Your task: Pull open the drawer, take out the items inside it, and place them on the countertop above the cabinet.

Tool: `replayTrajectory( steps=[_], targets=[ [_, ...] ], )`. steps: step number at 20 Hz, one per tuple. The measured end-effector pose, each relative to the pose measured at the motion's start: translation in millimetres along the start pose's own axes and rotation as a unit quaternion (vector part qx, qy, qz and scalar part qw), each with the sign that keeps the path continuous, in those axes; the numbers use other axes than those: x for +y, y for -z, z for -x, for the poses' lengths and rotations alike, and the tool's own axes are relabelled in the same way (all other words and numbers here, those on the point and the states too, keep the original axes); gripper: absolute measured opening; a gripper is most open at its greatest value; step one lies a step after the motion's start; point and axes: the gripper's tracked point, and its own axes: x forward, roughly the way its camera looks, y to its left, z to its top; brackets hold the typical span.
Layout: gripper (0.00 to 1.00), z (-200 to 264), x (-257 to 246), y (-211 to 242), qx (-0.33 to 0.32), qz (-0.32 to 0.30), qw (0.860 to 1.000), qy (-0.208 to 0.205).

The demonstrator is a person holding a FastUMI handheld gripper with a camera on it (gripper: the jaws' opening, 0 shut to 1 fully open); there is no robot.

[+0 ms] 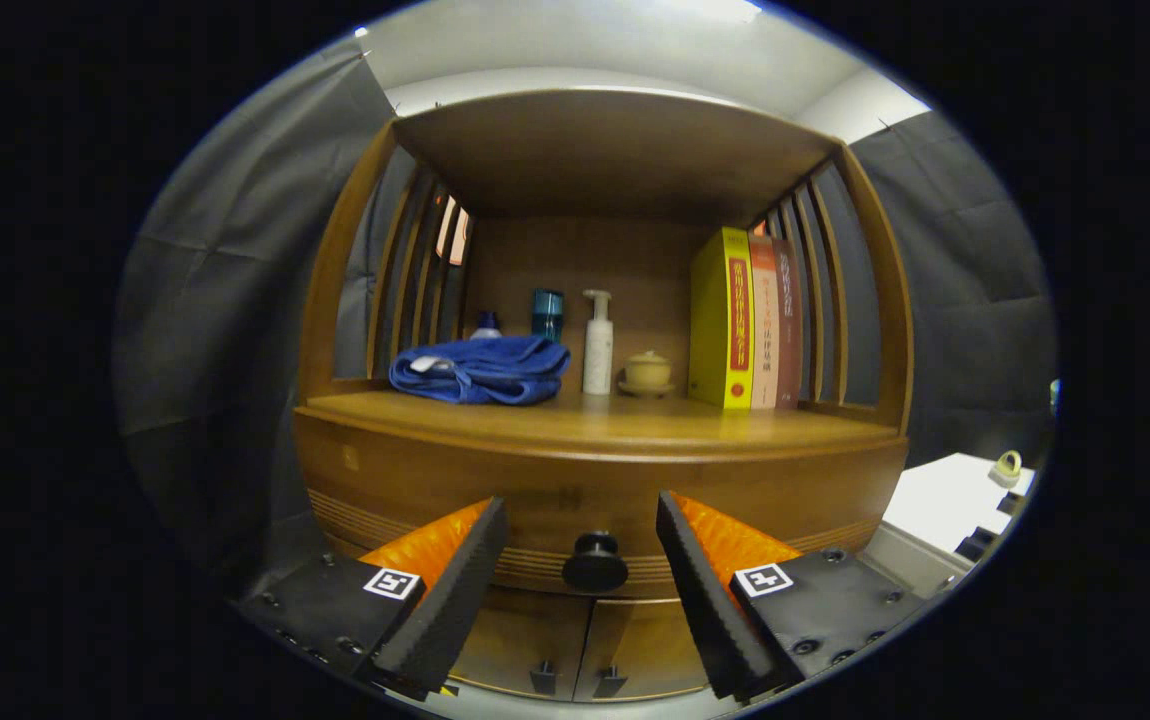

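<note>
Wooden cabinet desk (pixel 595 425) carries blue towel (pixel 480 368), pump bottle (pixel 597 343), books (pixel 745 320). Drawer (pixel 535 490) shut, round knob (pixel 595 562) centred between wide-open, empty tongs (pixel 582 560). Step: reaching for knob. Next: advance, close on knob, pull straight back.

The wooden drawer (pixel 595 495) is closed, its front curved, with 1 dark round knob (pixel 595 562) between the open jaws. The worktop (pixel 595 420) lies just above, beyond them.
</note>
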Motion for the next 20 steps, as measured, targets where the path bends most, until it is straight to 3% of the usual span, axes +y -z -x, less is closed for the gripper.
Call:
replayTrajectory(
  steps=[7, 9, 16, 20],
  targets=[
    [0.99, -22.7, -31.6, 38.6, 0.037, -0.021, 0.999, 0.029],
    [0.93, -22.7, -27.8, 39.4, 0.038, -0.017, 0.999, 0.028],
    [0.55, -28.7, -17.3, 37.8, 0.033, 0.048, 0.998, 0.038],
    [0.54, -34.2, -16.5, 40.4, 0.039, 0.044, 0.997, 0.045]
  ],
)
